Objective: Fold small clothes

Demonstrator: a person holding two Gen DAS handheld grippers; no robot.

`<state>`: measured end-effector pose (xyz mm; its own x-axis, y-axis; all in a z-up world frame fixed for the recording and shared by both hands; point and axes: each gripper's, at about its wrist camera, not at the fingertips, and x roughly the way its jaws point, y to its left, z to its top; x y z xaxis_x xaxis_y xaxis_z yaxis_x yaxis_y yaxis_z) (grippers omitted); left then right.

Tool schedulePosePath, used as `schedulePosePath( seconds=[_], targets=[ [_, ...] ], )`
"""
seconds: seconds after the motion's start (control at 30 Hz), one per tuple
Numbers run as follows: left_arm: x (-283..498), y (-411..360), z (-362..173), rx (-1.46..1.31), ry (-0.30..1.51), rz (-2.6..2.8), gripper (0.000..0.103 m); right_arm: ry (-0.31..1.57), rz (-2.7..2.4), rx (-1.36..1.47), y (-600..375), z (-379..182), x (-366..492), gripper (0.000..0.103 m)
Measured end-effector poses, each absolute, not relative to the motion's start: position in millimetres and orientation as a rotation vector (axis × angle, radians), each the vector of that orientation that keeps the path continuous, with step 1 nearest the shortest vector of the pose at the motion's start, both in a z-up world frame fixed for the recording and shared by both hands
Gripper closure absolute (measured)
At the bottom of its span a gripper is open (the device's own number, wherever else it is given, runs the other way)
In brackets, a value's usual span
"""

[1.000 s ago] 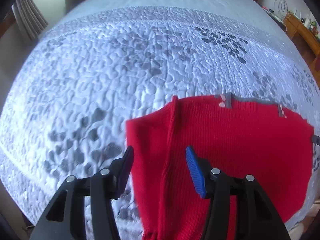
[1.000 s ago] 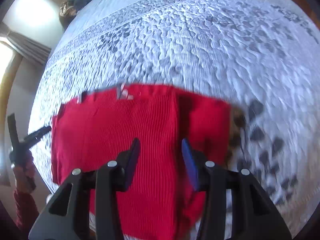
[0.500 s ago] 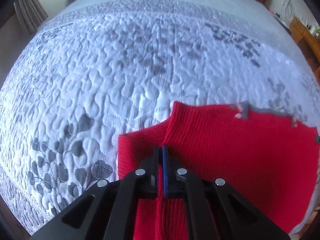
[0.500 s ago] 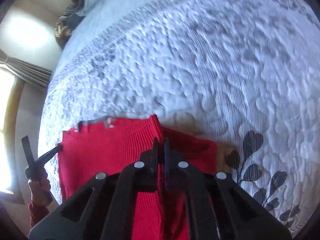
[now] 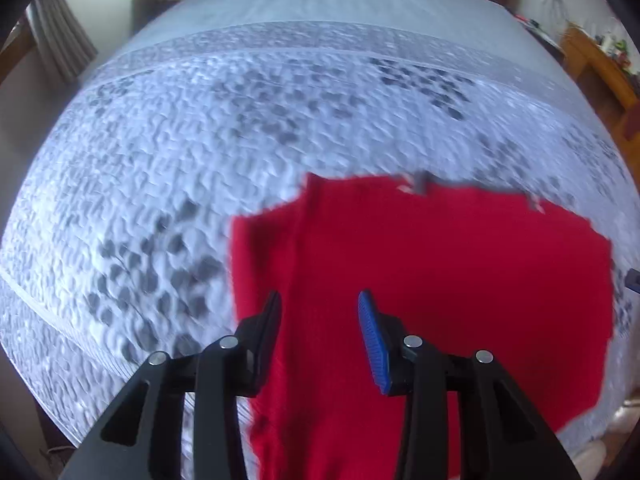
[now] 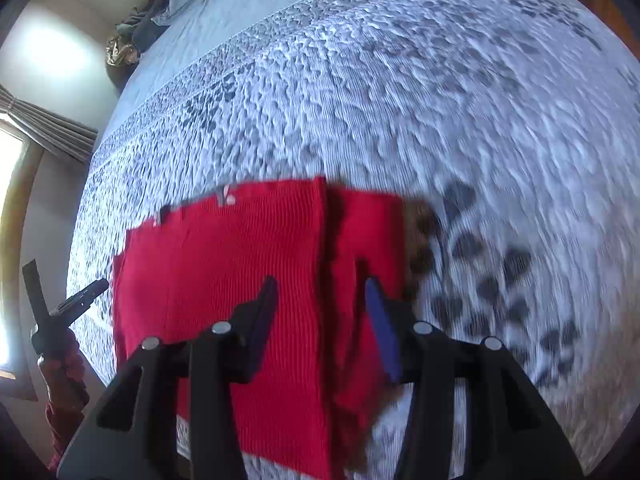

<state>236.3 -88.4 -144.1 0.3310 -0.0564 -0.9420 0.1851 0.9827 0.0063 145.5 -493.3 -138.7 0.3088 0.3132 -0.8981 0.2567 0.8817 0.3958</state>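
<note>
Lying flat on the quilted bedspread [image 5: 248, 128], the red knit garment [image 5: 460, 264] sits near the bed's front edge, side panels folded inward. Left gripper [image 5: 319, 316] hovers above its left fold, jaws partly apart and opening, nothing clamped. Right gripper [image 6: 320, 300] hovers above the right fold, jaws likewise partly apart and opening, empty. Frames blurred.
</note>
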Motion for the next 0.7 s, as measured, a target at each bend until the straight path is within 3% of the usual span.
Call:
schedulePosePath(
  seconds=[0.23,0.4,0.7],
  targets=[
    [203,-131,-159,0.167,1.251,-0.214,0.063,1.321,0.044,0.573,-483,-157,84,0.051],
    [194,-145,-169,0.190,1.263,-0.217,0.061,1.307,0.064,0.604,-480,-166,67,0.040],
    [202,-151,-179,0.199,1.277,-0.272,0.060,1.313,0.126,0.711,-482,-190,71,0.036]
  ],
)
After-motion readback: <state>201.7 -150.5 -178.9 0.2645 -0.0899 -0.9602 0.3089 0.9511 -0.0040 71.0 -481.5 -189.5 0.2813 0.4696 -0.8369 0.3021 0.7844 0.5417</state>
